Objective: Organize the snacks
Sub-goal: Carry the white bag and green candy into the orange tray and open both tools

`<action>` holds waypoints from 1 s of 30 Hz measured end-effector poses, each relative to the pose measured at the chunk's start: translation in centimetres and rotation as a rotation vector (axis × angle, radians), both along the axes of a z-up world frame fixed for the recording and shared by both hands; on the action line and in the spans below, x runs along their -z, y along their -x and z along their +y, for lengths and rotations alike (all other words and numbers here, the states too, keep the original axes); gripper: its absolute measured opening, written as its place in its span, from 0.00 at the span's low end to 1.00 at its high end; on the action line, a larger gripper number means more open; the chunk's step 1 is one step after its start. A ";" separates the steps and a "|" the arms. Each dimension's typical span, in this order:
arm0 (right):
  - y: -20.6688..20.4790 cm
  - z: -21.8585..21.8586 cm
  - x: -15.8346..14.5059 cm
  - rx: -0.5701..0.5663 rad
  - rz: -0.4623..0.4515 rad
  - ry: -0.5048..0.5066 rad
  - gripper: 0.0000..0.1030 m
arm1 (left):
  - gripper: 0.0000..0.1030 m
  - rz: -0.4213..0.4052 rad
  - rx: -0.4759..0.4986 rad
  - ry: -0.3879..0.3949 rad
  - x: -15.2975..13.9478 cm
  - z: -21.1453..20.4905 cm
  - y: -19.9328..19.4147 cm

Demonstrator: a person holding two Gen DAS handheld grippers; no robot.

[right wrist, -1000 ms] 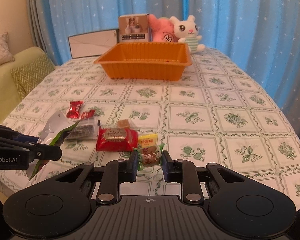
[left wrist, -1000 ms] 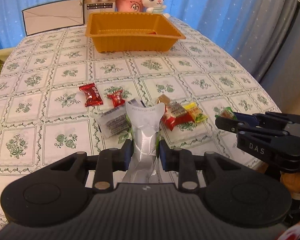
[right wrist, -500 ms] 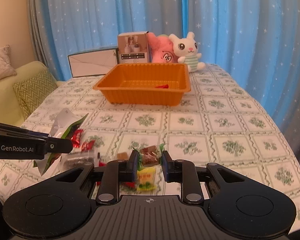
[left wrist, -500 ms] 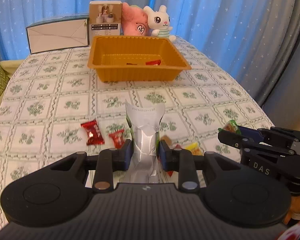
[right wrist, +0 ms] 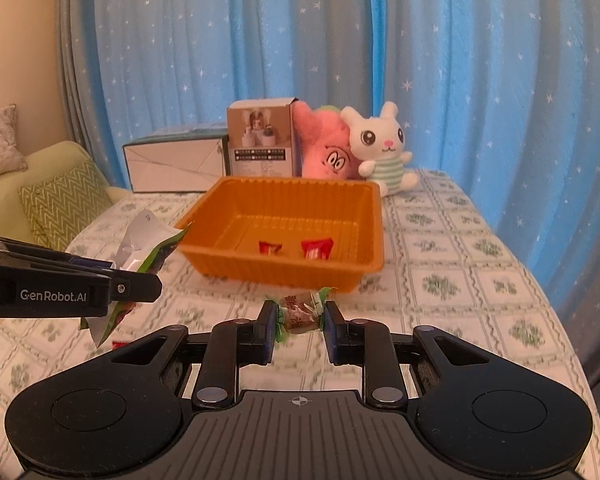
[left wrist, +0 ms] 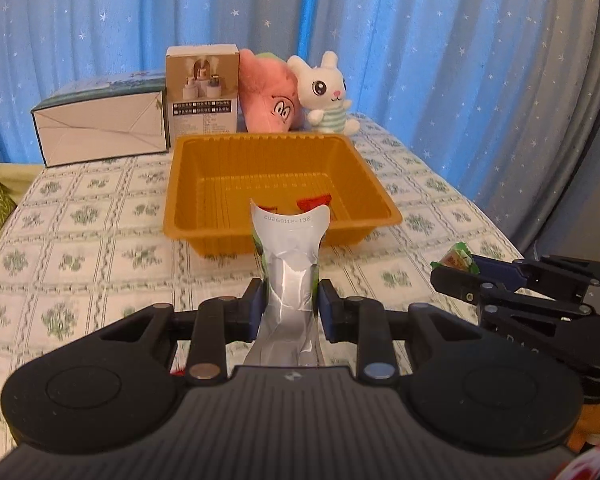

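My left gripper is shut on a silver and green snack packet, held upright above the table in front of the orange tray. My right gripper is shut on a small brown candy with green twisted ends, also held in the air short of the tray. Two red wrapped snacks lie in the tray. In the right wrist view the left gripper with its packet shows at the left. In the left wrist view the right gripper with its candy shows at the right.
Behind the tray stand a white box, a brown carton, a pink plush and a white bunny plush. Blue curtains hang behind. A green sofa with cushions is at the left. The table edge curves off at the right.
Both grippers have risen from the snack pile and moved forward toward the tray with their snacks. The loose snacks on the cloth have dropped out of view below.
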State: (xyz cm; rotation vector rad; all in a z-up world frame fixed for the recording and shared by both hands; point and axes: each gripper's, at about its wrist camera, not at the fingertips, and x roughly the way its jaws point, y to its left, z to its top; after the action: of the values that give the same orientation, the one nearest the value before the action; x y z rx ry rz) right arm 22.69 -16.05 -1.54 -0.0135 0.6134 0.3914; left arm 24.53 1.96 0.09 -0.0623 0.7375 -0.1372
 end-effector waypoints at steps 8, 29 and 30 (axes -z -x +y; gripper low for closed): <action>-5.9 0.4 0.0 0.004 -0.007 -0.007 0.24 | 0.25 -0.017 -0.025 -0.001 0.4 1.1 -5.7; -17.5 2.7 3.1 0.032 0.053 -0.016 0.24 | 0.25 -0.007 -0.094 0.047 3.0 5.2 -16.0; -17.8 2.8 3.3 0.032 0.055 -0.013 0.24 | 0.25 -0.004 -0.098 0.047 3.1 5.4 -16.3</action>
State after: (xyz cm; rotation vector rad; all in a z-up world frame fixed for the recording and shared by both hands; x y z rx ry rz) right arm 40.53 -13.24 -4.80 0.0195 0.6641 0.3660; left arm 40.84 7.35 -2.99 -0.1425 0.7254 -0.0608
